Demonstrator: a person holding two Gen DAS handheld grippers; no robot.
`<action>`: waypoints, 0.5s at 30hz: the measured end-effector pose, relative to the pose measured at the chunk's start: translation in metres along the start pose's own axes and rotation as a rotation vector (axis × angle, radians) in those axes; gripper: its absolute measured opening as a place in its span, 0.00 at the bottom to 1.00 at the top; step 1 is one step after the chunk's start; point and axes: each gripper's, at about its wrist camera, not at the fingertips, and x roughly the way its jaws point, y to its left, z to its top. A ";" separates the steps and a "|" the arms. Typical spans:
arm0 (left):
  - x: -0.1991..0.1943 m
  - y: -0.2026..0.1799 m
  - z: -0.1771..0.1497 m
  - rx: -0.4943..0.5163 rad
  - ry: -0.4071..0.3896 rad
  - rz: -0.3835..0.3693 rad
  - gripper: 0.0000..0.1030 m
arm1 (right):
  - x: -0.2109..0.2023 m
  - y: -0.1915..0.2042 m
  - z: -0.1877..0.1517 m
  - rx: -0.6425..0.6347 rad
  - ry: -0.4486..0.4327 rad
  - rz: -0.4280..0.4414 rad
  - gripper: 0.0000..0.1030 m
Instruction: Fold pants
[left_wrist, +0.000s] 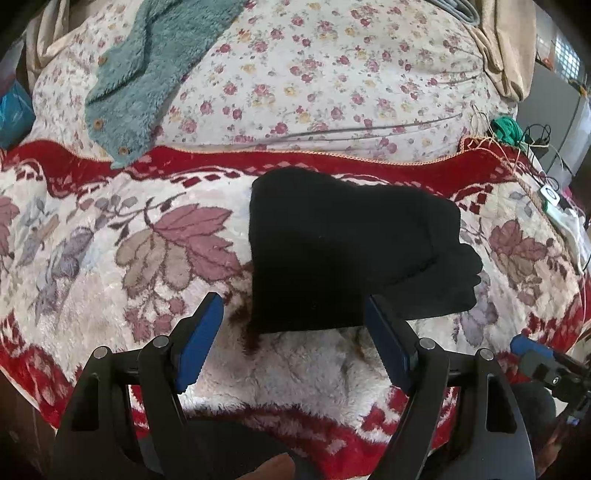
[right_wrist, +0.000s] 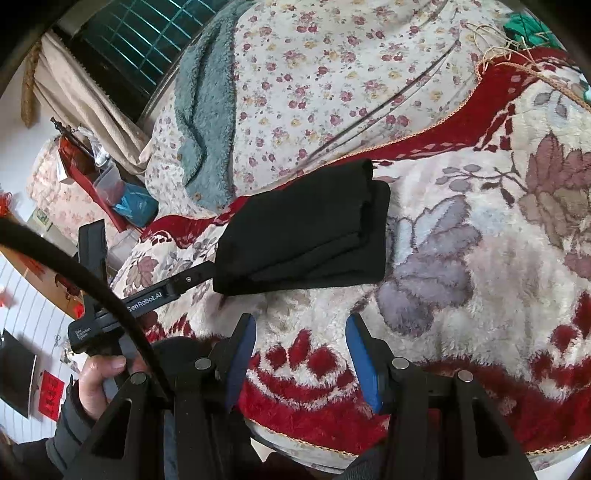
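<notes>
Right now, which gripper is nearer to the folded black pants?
Left. The left gripper is open at the near edge of the folded black pants, fingers straddling it. The right gripper is open too, farther back over the blanket, clear of them.

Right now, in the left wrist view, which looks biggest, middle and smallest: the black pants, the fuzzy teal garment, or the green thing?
1. Black pants, nearest the camera, which may exaggerate them.
2. Fuzzy teal garment.
3. Green thing, clearly smallest.
</notes>
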 end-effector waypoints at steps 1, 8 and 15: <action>0.000 -0.002 0.001 0.005 -0.007 -0.004 0.77 | 0.000 0.000 0.000 0.000 -0.001 0.001 0.47; -0.004 -0.014 0.002 0.048 -0.049 -0.050 0.77 | -0.004 0.000 0.002 0.008 -0.008 0.029 0.47; -0.007 -0.011 0.010 -0.008 -0.051 -0.161 0.77 | -0.003 0.006 0.002 -0.030 0.008 0.038 0.47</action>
